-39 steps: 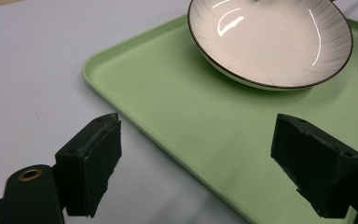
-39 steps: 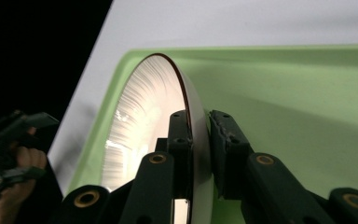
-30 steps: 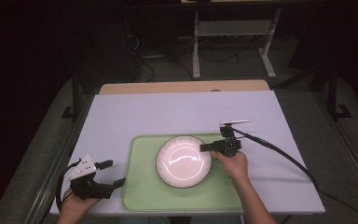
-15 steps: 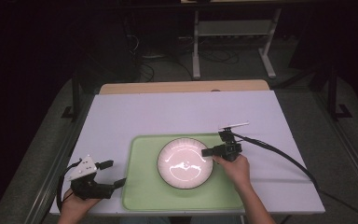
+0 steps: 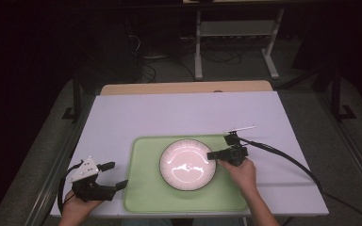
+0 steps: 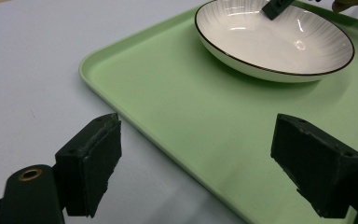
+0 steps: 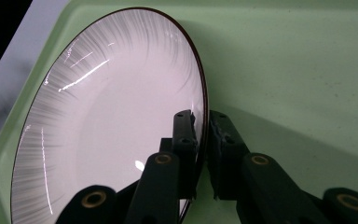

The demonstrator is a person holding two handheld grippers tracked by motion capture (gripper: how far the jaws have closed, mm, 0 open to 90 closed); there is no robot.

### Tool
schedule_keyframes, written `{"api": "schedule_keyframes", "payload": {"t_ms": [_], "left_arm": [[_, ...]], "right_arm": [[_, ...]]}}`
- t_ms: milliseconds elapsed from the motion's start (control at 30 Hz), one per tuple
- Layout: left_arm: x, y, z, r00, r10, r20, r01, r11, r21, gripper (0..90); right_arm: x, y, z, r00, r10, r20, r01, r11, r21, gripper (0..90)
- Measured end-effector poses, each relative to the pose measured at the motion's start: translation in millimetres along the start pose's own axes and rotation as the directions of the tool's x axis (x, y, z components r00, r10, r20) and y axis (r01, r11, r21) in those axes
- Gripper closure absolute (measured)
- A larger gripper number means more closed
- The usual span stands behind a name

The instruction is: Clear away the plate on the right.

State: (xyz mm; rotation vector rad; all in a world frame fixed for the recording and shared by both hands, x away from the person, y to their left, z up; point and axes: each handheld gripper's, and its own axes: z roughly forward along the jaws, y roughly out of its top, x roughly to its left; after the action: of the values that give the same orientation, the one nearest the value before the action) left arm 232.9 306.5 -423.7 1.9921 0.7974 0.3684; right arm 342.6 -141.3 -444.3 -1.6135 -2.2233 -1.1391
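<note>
The right gripper (image 5: 215,155) has its two black jaws closed on the right rim of the round white ceramic plate with a thin dark edge (image 5: 187,164), one jaw inside the rim and one outside, as the right gripper view shows (image 7: 204,140). The plate sits in the middle of the pale green plastic tray (image 5: 143,188), which lies on the near half of the white table top (image 5: 169,113). The step in hand looks like securing the plate for a lift or a shift; the next move probably calls for a steady, firm pinch and a level raise, since a thin glossy rim held at one side could tip or slip. The left gripper (image 5: 115,175) rests at the near left, just beside the tray's left edge, jaws wide apart and empty (image 6: 200,158). Nothing else lies on the table near the plate; the tray's raised lip is the one thing a slide would meet, and the right gripper's cable (image 5: 287,160) trails off to the right.
</note>
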Motion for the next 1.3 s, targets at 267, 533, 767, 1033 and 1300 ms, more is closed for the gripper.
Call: {"api": "schedule_keyframes", "payload": {"t_ms": [267,533,767,1033,1300], "left_arm": [[0.1,-0.3,0.1,1.0,-0.003,0.0,0.003,1.0,0.0,15.9],[-0.8,-0.1,1.1,1.0,-0.001,0.0,0.001,1.0,0.002,15.9],[0.0,-0.6,1.3,1.0,0.001,-0.002,-0.001,1.0,0.007,15.9],[-1.4,-0.9,3.4,1.0,0.003,0.0,-0.003,0.9998,0.018,15.9],[-3.1,-0.7,5.9,1.0,0.009,0.001,-0.009,0.9996,0.026,15.9]], "right_arm": [[1.6,-4.4,-2.7,0.9999,-0.01,0.014,0.01,0.9999,-0.008,80.4],[1.8,-9.1,-5.1,0.9996,-0.021,0.019,0.021,0.9996,-0.016,79.3],[0.6,-9.5,-10.2,0.9986,-0.05,0.019,0.051,0.9978,-0.042,69.1],[-5.4,-10.1,-28.4,0.9967,-0.082,-0.005,0.08,0.9893,-0.122,57.5],[-9.2,-11.0,-50.9,0.9831,-0.182,0.018,0.182,0.9598,-0.214,43.3]]}}
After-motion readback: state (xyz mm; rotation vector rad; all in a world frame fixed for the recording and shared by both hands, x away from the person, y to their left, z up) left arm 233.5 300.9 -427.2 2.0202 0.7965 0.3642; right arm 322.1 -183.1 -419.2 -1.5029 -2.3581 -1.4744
